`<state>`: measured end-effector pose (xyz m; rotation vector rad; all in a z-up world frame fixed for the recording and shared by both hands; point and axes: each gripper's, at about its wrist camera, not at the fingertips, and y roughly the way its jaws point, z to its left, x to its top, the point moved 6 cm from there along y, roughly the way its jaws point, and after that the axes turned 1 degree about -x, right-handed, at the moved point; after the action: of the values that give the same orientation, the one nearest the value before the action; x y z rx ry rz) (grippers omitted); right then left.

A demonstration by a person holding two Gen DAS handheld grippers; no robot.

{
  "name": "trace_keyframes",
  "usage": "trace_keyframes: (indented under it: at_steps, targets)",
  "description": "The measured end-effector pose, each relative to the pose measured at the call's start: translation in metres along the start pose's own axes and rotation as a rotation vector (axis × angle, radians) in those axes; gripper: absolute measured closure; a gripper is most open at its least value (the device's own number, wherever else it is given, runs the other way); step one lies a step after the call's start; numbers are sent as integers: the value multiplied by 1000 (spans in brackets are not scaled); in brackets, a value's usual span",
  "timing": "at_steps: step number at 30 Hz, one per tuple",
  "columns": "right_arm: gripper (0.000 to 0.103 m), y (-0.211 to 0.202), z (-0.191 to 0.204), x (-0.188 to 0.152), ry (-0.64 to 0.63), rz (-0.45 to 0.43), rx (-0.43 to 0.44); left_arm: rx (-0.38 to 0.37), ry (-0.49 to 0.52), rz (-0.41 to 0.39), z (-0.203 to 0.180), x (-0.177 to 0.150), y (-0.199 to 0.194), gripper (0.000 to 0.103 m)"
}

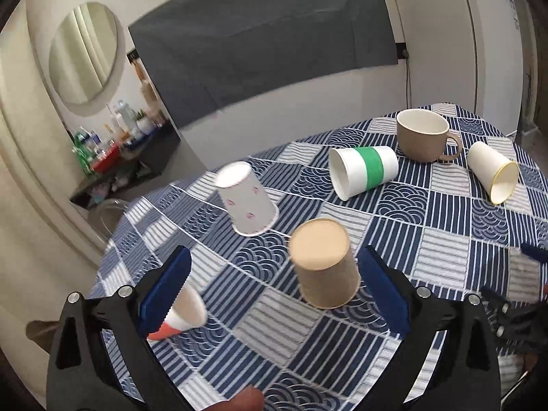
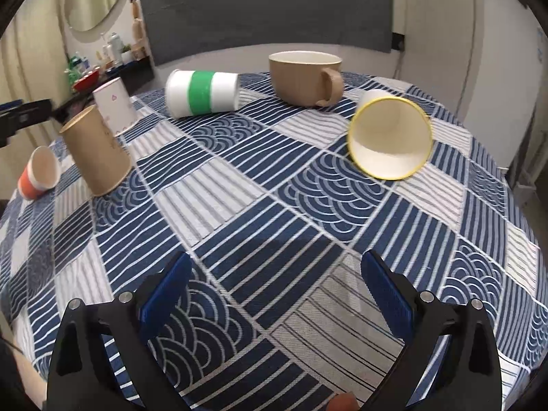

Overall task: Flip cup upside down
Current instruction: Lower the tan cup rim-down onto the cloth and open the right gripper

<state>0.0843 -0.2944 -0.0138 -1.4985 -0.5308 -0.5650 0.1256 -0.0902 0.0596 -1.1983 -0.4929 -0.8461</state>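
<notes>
A brown paper cup [image 1: 323,263] stands upside down on the patterned tablecloth [image 1: 428,239], just inside my open left gripper [image 1: 274,267], close to its right finger. It also shows in the right wrist view [image 2: 96,150]. A white cup with pink marks [image 1: 246,202] stands upside down behind it. An orange-and-white cup [image 1: 181,315] lies on its side by my left finger. A green-banded white cup [image 1: 363,169] and a yellow-rimmed white cup [image 2: 390,137] lie on their sides. A tan mug [image 2: 304,77] stands upright. My right gripper [image 2: 274,274] is open and empty over the cloth.
The round table's edge curves at the left and right. A dark panel [image 2: 267,10] stands behind the table. A shelf with bottles [image 1: 109,147] and a round mirror [image 1: 85,51] are at the far left. A white cabinet [image 1: 455,41] stands at the right.
</notes>
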Motion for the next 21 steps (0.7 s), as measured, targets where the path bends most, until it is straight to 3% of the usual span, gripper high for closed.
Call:
trace_keyframes:
  at_steps: [4, 10, 14, 21]
  targets:
    - [8, 0, -5, 0, 26, 7, -7, 38, 41, -11, 9, -14, -10, 6]
    - [8, -19, 1, 7, 12, -37, -7, 28, 38, -6, 16, -45, -15, 6]
    - [8, -34, 18, 14, -28, -80, -7, 2, -14, 26, 23, -67, -10, 6]
    - [8, -49, 52, 18, -66, -134, 19, -111, -183, 80, 43, -104, 10, 6]
